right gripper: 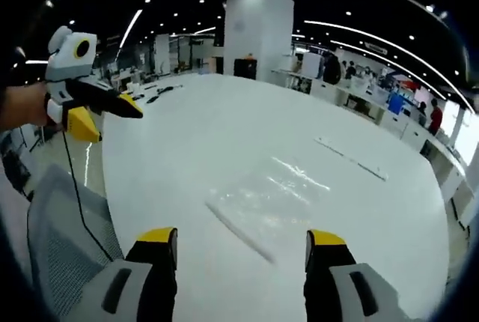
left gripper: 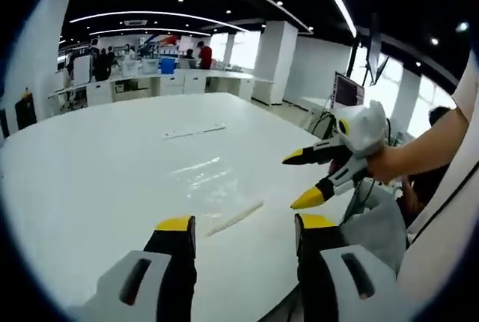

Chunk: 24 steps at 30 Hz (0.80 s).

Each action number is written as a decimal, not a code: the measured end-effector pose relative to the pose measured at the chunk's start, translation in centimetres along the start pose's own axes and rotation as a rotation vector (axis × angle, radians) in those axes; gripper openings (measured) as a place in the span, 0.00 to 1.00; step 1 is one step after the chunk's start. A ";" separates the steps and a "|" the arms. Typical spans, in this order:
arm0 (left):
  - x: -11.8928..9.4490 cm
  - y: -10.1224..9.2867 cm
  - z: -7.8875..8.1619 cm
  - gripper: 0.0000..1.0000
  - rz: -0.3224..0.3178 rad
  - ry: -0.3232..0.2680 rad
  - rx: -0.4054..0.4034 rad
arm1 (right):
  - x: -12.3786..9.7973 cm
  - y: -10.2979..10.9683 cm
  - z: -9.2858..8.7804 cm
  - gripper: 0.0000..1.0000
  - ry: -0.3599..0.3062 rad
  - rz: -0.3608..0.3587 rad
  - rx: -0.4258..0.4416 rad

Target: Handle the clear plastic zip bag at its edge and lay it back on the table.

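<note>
Lying flat: the clear plastic zip bag (left gripper: 213,180) (right gripper: 273,198) rests on the broad white table (left gripper: 97,180) (right gripper: 224,127), touched by neither tool.
Bag edge: its long zip strip (left gripper: 233,217) (right gripper: 241,231) is the side nearest both sets of jaws.
Left gripper (left gripper: 245,225) (right gripper: 105,111): black jaws with yellow tips, spread wide and empty, held above the table just short of the zip strip.
Right gripper (right gripper: 243,237) (left gripper: 305,178): same build, jaws wide apart, holding nothing, poised over the table near the bag's strip.
Person: a hand (left gripper: 389,161) grips the right tool from the side.
Farther on the table: a thin pale strip (left gripper: 193,132) (right gripper: 350,159), well apart from the bag.
Beside the table: a grey mesh chair (right gripper: 63,240).
</note>
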State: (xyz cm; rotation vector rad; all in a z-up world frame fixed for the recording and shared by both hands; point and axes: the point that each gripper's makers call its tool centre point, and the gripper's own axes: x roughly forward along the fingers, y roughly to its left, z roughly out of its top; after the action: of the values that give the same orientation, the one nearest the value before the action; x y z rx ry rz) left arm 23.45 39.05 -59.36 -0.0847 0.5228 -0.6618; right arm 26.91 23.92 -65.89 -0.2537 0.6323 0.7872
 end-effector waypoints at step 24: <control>-0.5 1.8 0.8 0.99 0.090 -0.099 -0.173 | -4.2 -0.8 -0.5 1.00 -0.133 -0.069 0.280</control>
State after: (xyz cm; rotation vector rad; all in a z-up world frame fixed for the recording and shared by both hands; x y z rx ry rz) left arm 24.48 40.72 -58.86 -0.2545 0.4846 -0.5204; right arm 25.01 20.77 -63.69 0.0332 0.5966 0.6345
